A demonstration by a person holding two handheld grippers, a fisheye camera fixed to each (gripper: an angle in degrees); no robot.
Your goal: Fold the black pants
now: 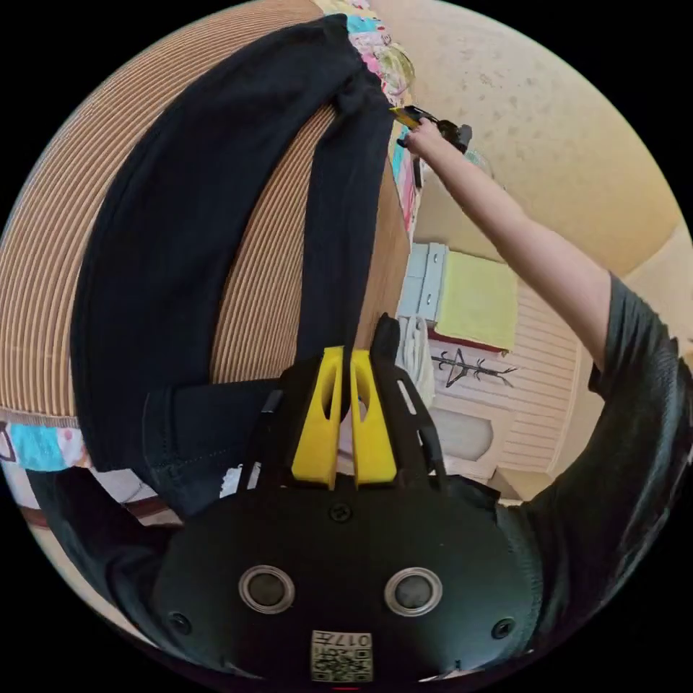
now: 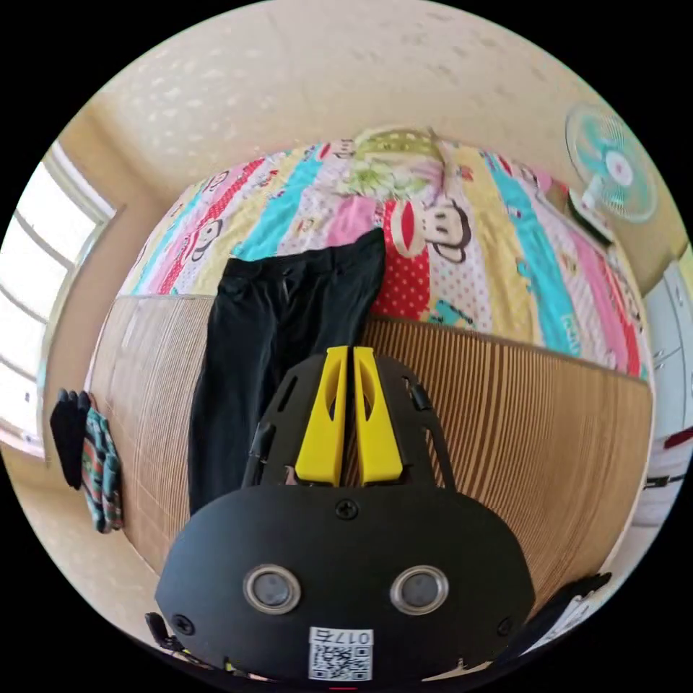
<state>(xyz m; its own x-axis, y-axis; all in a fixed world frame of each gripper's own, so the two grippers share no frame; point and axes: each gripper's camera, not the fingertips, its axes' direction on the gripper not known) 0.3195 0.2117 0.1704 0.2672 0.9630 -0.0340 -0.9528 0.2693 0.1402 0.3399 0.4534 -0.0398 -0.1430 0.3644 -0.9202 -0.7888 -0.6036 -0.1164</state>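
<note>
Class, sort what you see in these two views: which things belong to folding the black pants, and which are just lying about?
Belonging to the job:
- black pants, spread on the striped mat
- left tongs, shut on a pant leg
- right tongs, jaws shut

Just lying about:
- cartoon bedsheet
- fan
- yellow towel
- dark and striped clothes at the mat's edge

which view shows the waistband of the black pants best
The right gripper view: the black pants lie with the waistband unobstructed on the colourful sheet. The left gripper view shows mostly the legs.
</note>
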